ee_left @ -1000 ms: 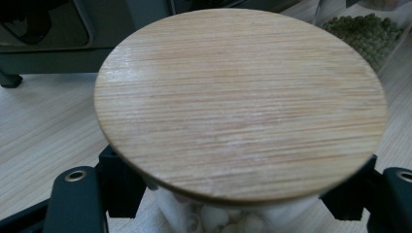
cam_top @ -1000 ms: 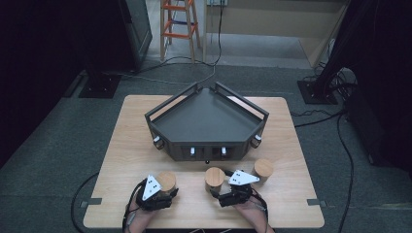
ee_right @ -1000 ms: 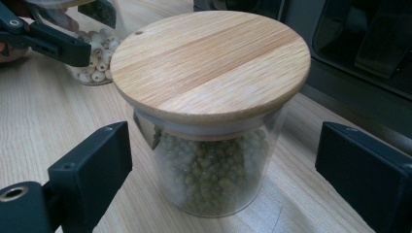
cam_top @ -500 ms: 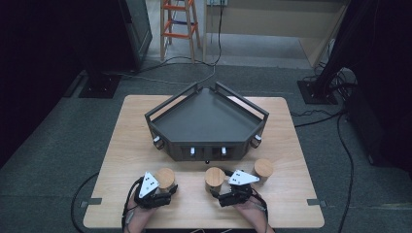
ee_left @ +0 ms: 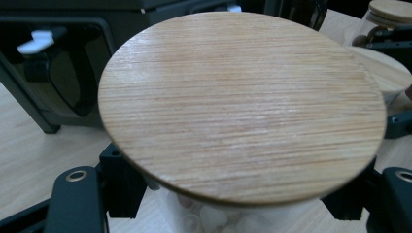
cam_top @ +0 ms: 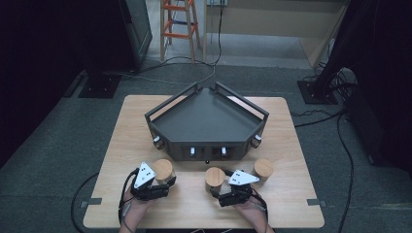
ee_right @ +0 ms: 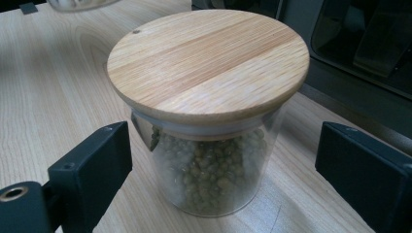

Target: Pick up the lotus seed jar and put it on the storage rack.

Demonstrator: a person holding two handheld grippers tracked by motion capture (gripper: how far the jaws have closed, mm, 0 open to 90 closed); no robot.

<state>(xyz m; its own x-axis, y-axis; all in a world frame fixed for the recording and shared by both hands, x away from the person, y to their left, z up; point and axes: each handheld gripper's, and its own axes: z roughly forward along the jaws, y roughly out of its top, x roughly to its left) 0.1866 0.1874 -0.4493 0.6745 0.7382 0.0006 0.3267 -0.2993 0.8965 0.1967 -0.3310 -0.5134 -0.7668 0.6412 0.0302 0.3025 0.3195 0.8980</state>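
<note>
L gripper (cam_top: 163,183) was clamped on the wood-lidded round glass jar (cam_top: 163,170) near the table's (cam_top: 291,204) front edge; lift straight, keep it upright. R gripper (ee_right: 218,160) jaws stood apart around the green-bean glass jar (ee_right: 209,111), not touching.

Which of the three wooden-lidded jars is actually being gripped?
The leftmost jar: the left gripper is clamped on it. The middle jar merely sits between the right gripper's open jaws; the right jar stands alone.

lids (ee_left: 243,107): pale striped wood | beans (ee_right: 214,170): green | tray (cam_top: 209,119): dark grey | table (cam_top: 291,194): light wood
</note>
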